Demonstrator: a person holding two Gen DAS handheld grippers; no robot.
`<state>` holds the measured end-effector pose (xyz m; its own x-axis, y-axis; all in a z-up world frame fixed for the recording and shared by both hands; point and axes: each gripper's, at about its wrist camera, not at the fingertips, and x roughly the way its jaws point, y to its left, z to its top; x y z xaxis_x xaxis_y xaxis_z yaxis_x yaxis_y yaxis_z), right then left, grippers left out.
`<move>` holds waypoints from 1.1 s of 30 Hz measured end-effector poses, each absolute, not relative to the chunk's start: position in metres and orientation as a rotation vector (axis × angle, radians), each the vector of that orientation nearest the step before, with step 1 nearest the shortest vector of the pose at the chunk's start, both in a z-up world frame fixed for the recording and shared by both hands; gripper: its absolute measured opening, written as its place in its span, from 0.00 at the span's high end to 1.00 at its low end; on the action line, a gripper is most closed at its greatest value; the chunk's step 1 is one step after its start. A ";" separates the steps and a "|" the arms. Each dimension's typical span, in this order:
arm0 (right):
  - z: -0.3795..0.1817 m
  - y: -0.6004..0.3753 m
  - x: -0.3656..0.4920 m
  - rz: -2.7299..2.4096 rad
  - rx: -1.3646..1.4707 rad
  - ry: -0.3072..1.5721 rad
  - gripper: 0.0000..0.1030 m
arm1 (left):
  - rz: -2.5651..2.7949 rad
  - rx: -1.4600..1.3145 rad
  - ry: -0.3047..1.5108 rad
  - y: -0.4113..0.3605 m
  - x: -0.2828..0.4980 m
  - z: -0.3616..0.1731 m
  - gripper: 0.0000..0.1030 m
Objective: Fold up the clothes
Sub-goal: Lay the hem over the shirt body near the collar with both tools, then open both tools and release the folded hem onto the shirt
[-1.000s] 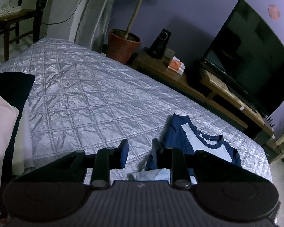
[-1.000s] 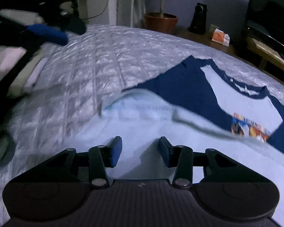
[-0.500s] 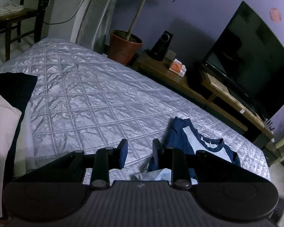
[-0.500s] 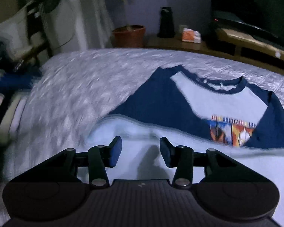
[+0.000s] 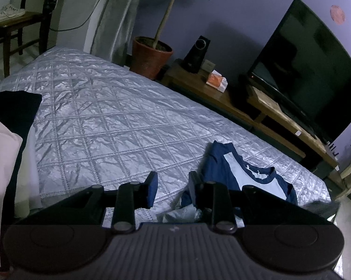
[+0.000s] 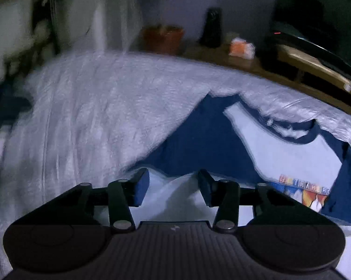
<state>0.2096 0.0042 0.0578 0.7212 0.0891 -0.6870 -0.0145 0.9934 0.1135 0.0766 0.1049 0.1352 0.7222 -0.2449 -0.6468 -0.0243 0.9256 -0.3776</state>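
Black ribbed gripper bodies, silver pivot screws, dark arms, blue-padded jaws

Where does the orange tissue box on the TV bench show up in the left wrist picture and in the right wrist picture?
Left wrist view: the orange tissue box sits upper centre-right on the wooden bench, right of the black speaker.
Right wrist view: it is blurred, near the top, right of centre, again just right of the speaker.
Shared landmark: the terracotta plant pot, left of the speaker in both.

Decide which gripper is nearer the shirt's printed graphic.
Right. The right gripper hovers over the shirt just left of the graphic; the left gripper sits off the shirt's left edge.
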 end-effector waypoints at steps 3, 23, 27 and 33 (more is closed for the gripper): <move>0.064 -0.016 0.204 0.019 0.225 0.741 0.46 | -0.116 -0.392 0.755 0.109 0.077 0.135 0.76; 0.067 0.017 0.205 0.079 0.090 0.723 0.48 | -0.120 -0.388 0.757 0.109 0.078 0.135 0.76; 0.063 -0.004 0.174 0.062 0.099 0.744 0.47 | -0.118 -0.391 0.752 0.110 0.078 0.136 0.75; 0.060 -0.028 0.122 0.024 0.112 0.773 0.43 | -0.108 -0.347 0.745 0.109 0.070 0.136 0.74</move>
